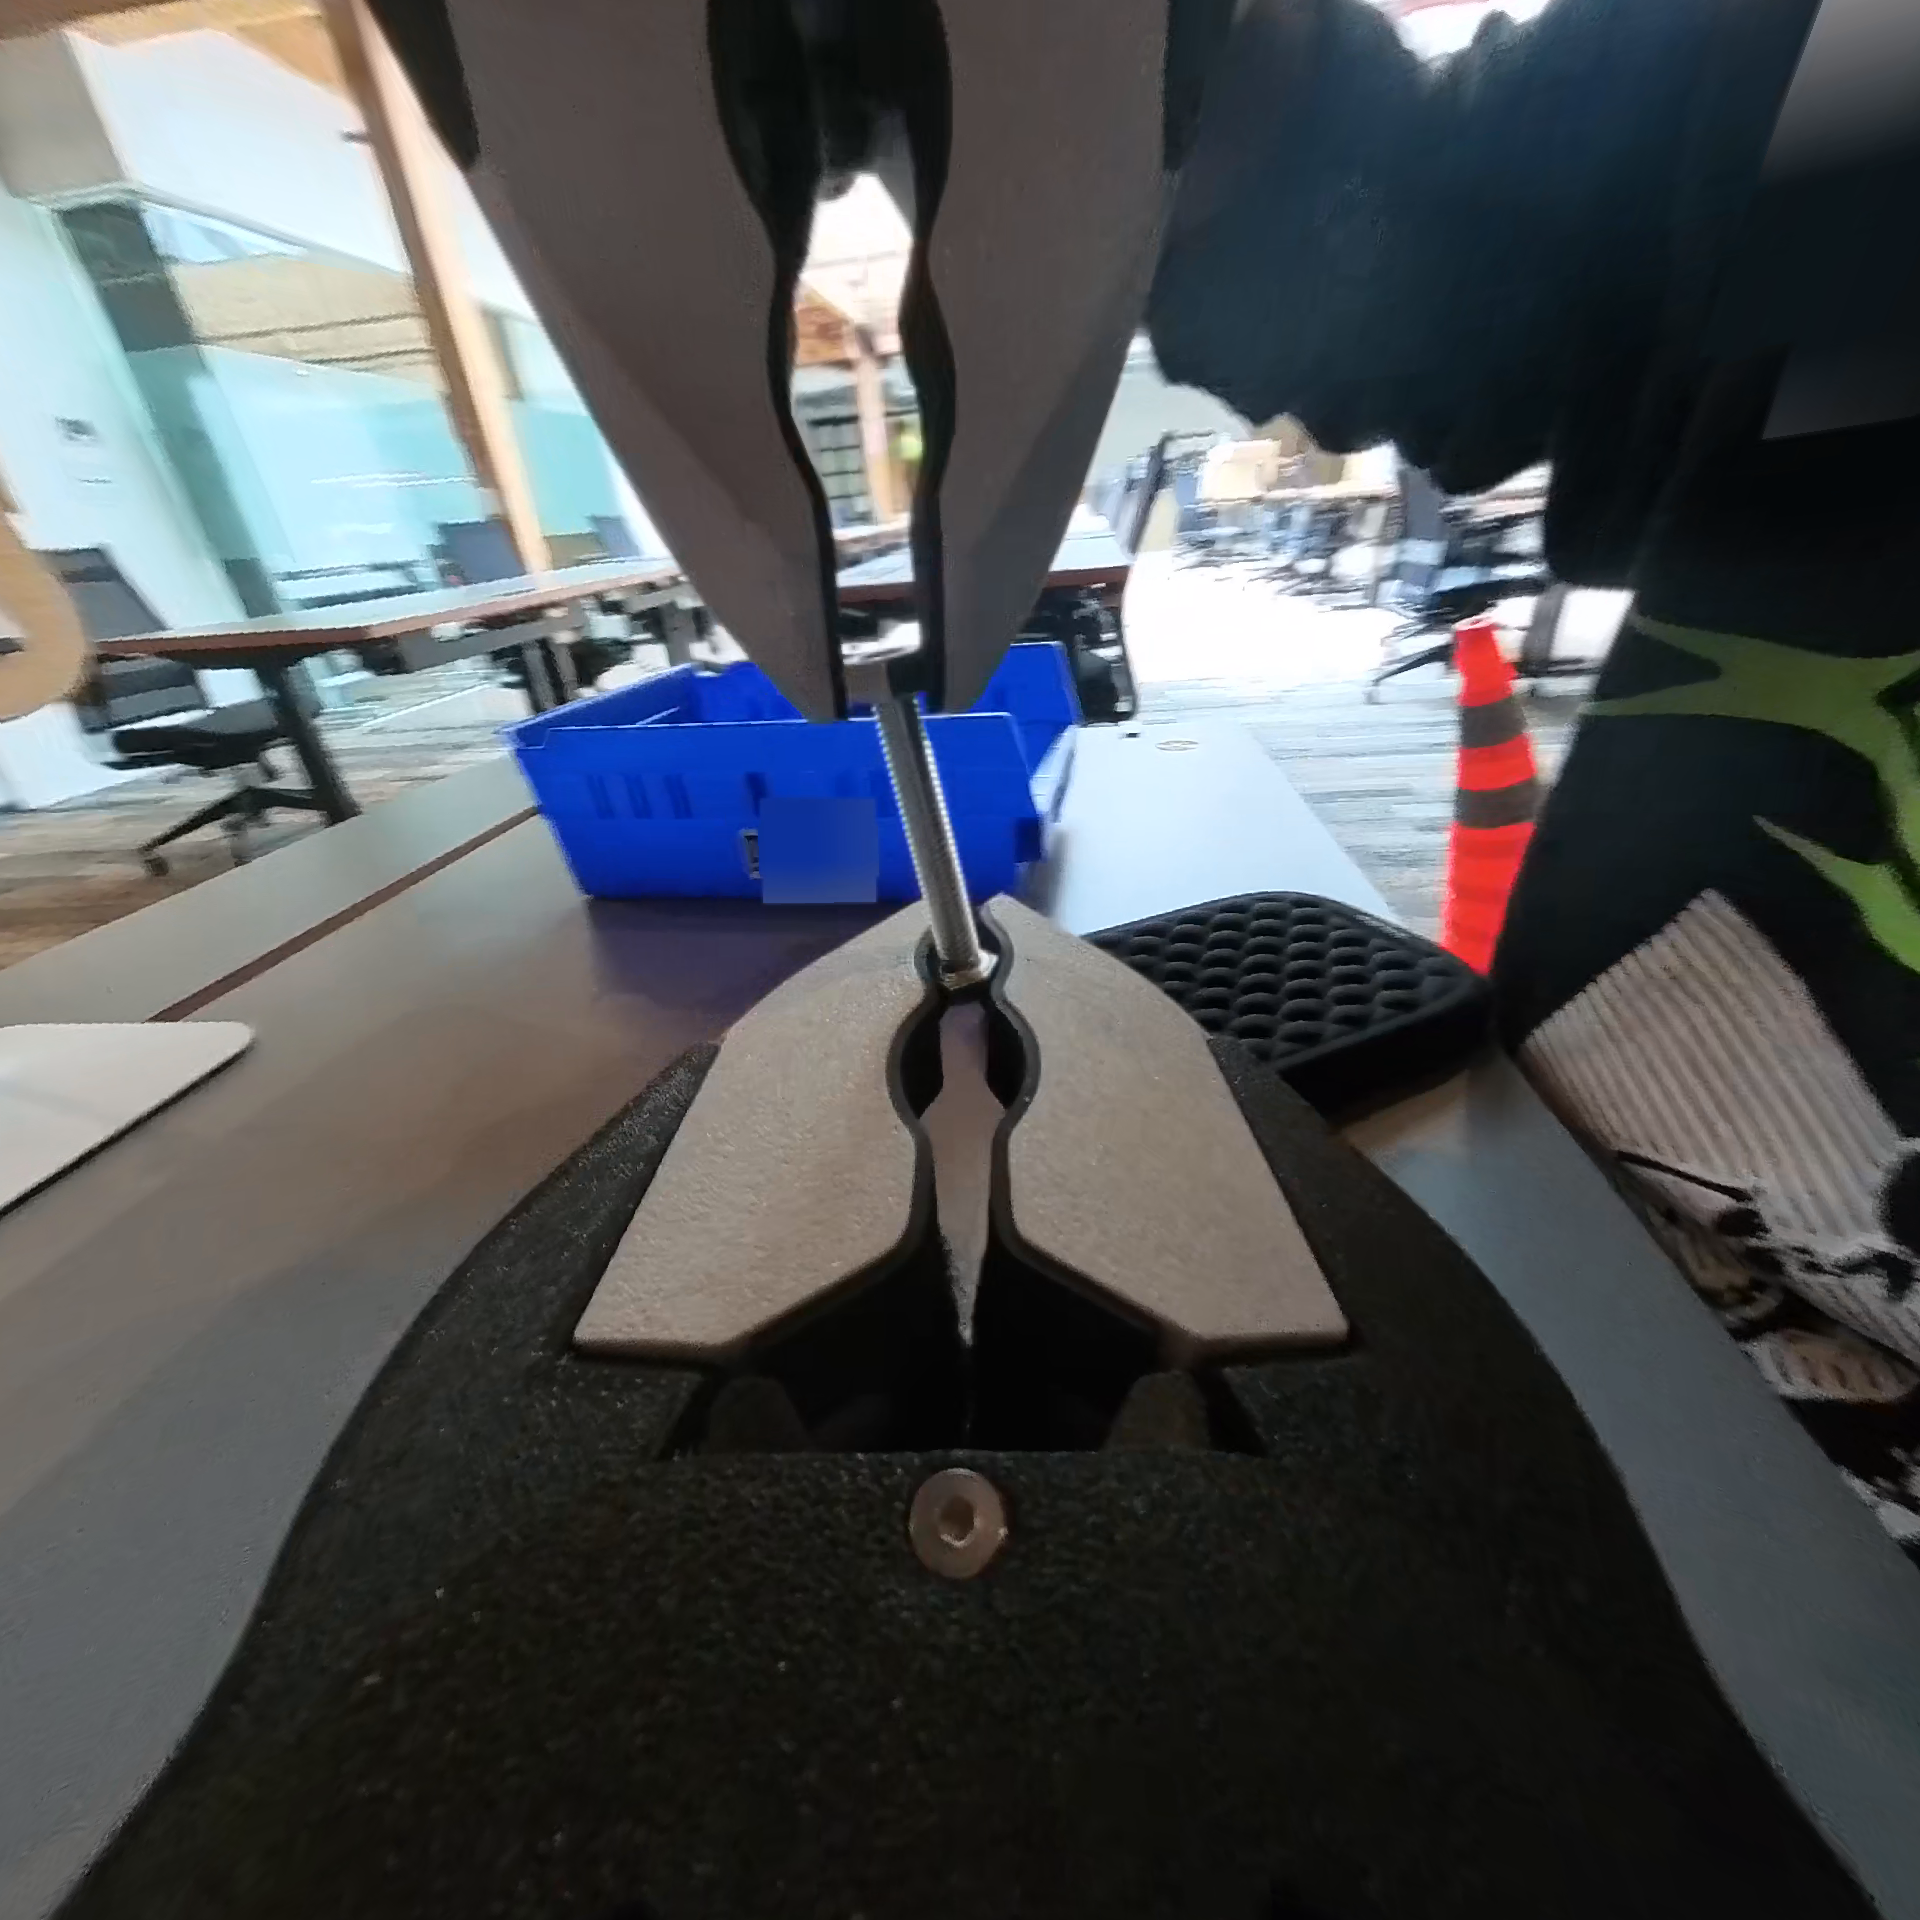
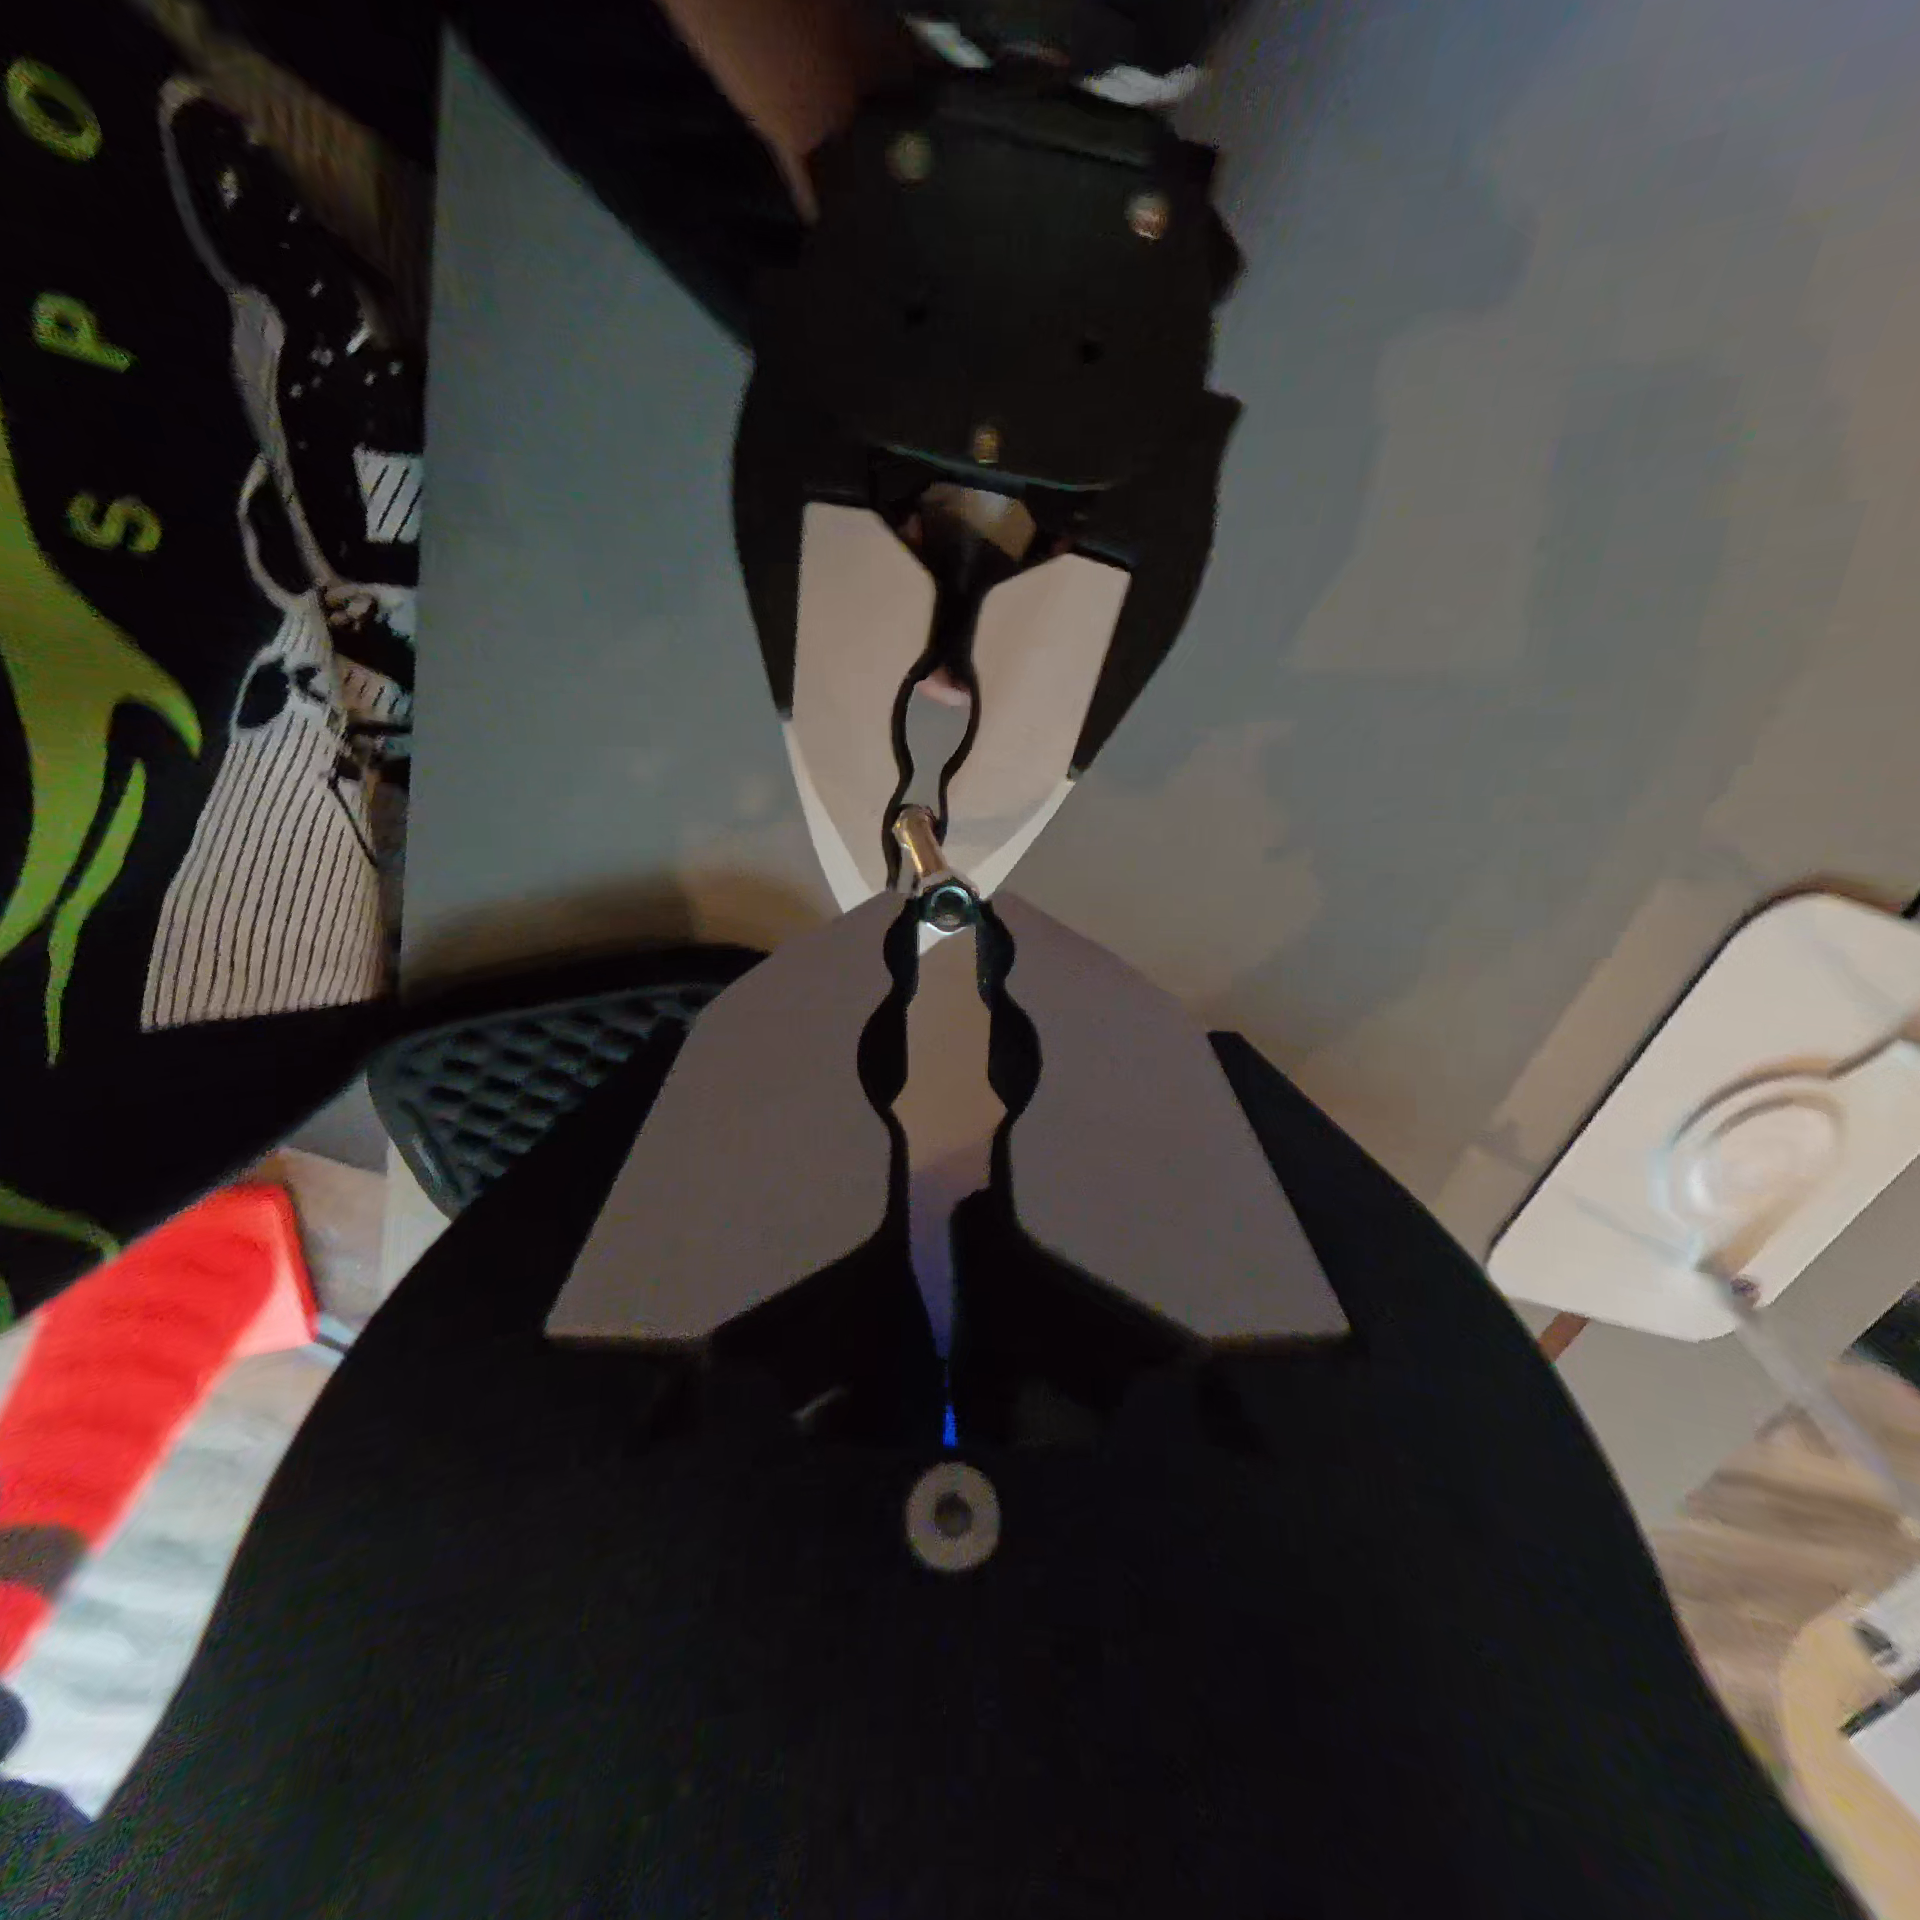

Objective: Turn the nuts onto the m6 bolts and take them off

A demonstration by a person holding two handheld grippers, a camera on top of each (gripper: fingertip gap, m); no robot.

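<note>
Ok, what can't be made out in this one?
- Left wrist view: the bolt has its top end hidden between the fingers of the right gripper, so how far a nut is threaded on cannot be told.
- Left wrist view: the contents of the blue bin are behind its front wall.
- Right wrist view: the bolt's shaft is seen nearly end-on behind the nut.
- Right wrist view: the white object is blurred and cut off by the right edge.

The right tool (image 2: 943, 914) reaches down over the grey desk (image 2: 1455, 520), its two fingertips closed on a small silver nut (image 2: 945, 911). The nut sits at the end of a bolt (image 2: 920, 842) clamped in the tips of the left tool (image 2: 914, 831), which points back from the far side. A black honeycomb mat (image 2: 520, 1081) lies at left, a white pad (image 2: 1714, 1122) at right.
</note>
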